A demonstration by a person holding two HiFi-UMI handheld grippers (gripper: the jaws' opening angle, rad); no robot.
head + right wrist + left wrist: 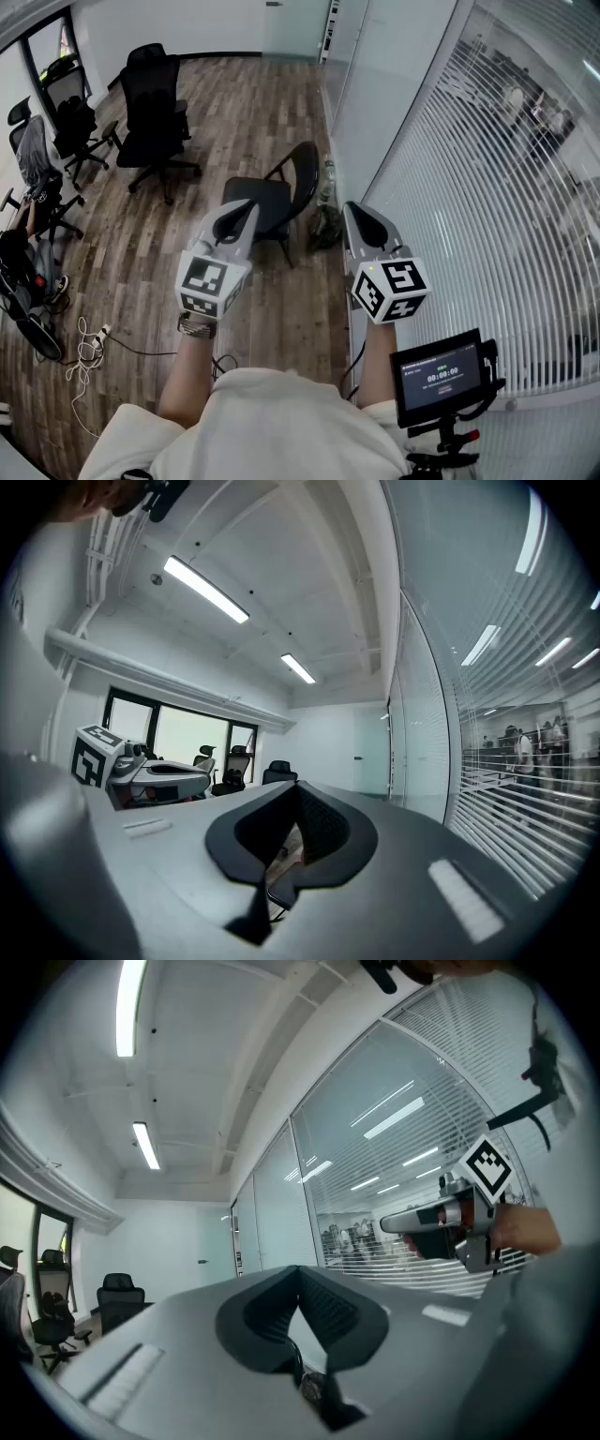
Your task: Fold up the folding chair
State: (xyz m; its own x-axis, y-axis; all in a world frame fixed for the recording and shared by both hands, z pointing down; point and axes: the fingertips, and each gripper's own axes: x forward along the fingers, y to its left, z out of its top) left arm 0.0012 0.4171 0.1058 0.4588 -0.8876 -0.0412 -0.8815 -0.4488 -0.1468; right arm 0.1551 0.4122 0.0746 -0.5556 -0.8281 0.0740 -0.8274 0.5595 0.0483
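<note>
Currently, the folding chair (pixel 265 199) stands unfolded. Left gripper (pixel 246 210) and right gripper (pixel 352 212) hover near it, not touching, both fully closed, holding nothing.

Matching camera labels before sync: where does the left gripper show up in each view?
Head view: left gripper sits just left of centre, jaws shut, marker cube toward the person.
Left gripper view: left gripper is its own shut jaws, filling the bottom centre.
Right gripper view: left gripper is at the left edge, seen side-on, marker cube at its left end.
Shared landmark: glass wall with blinds, on the right in all three views.
</note>
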